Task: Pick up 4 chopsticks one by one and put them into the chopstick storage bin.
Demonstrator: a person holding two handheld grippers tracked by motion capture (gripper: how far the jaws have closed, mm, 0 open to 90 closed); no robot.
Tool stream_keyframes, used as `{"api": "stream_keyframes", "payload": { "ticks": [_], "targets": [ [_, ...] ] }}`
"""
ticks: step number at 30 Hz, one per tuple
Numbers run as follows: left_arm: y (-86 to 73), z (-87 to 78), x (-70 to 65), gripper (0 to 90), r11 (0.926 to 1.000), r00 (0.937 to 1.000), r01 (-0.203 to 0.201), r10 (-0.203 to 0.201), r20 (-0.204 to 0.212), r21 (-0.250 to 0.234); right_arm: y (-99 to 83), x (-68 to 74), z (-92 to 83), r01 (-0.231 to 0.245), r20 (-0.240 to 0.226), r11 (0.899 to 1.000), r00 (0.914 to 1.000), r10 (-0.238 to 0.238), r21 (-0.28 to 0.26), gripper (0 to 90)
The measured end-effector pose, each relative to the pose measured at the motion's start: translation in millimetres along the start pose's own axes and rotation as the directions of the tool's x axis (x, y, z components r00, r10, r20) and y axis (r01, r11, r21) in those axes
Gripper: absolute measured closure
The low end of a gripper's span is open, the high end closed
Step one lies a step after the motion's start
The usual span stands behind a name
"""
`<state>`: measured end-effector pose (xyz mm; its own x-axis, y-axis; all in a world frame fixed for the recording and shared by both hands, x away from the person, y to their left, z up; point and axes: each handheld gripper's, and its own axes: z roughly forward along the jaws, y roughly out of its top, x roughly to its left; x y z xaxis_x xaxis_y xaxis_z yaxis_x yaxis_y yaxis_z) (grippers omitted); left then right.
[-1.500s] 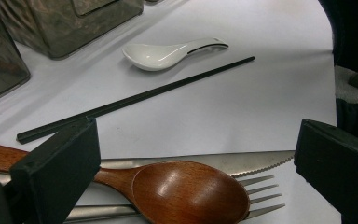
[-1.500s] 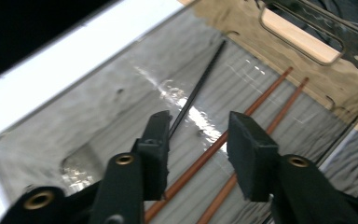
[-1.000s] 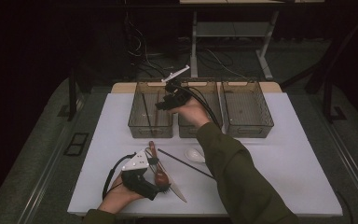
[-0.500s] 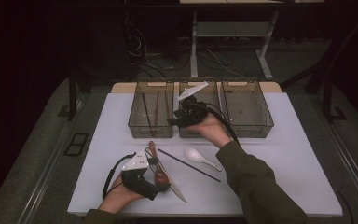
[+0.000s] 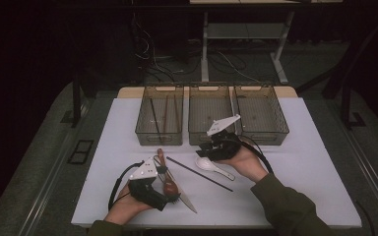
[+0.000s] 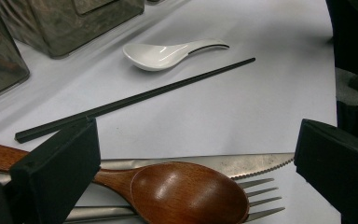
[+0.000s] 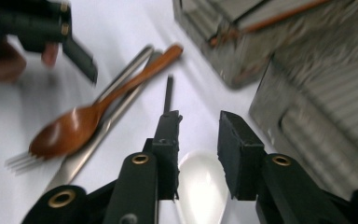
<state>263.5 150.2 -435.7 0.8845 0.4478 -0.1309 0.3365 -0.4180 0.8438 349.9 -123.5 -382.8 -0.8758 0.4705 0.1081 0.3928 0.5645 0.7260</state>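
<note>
White spoon (image 5: 211, 167) lies on the counter (image 5: 315, 162) under the right claw (image 5: 207, 146), before three bins (image 5: 211, 115).
Right claw (image 7: 196, 154) jaws, just closing, straddle the spoon (image 7: 203, 191) without pinching; left claw (image 6: 186, 158) is spread over wooden spoon (image 6: 186, 191), knife (image 6: 242, 163), fork (image 6: 261, 198). Black chopstick (image 6: 135, 99) lies between. No lettering is legible.

White ceramic spoon (image 5: 211, 166) on the counter (image 5: 315, 162)

It is laid flat, bowl upward, just before the middle bin (image 5: 211, 110), beside a black chopstick (image 5: 199, 174).
</note>
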Motion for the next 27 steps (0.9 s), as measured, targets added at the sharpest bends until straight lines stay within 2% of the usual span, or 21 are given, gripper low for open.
{"api": "stream_keyframes", "payload": {
  "ticks": [8, 15, 21, 27],
  "targets": [
    [-0.2, 0.8, 0.0, 0.0, 1.0000, 1.0000, 0.001, -0.001, 0.000, 0.000, -41.7, 12.7, -10.4, 0.000, -0.002, 0.999, 1.0000, 0.000, 0.048, 74.3],
    [0.0, 0.6, -0.2, 0.0, 1.0000, 1.0000, 0.000, 0.000, -0.001, 0.000, -76.6, 12.8, -19.5, -0.016, 0.007, 0.997, 0.9999, 0.016, 0.077, 76.4],
    [-0.2, 1.1, 0.1, 0.0, 1.0000, 1.0000, 0.000, 0.000, 0.000, 0.002, -93.7, 16.9, -26.6, -0.014, -0.003, 0.994, 0.9999, 0.015, 0.105, 77.5],
    [0.0, 0.9, -0.5, 0.0, 1.0000, 1.0000, -0.002, 0.002, -0.002, 0.002, -101.9, 20.2, -26.0, -0.011, -0.019, 0.991, 0.9997, 0.014, 0.135, 79.6]
  ]
}}
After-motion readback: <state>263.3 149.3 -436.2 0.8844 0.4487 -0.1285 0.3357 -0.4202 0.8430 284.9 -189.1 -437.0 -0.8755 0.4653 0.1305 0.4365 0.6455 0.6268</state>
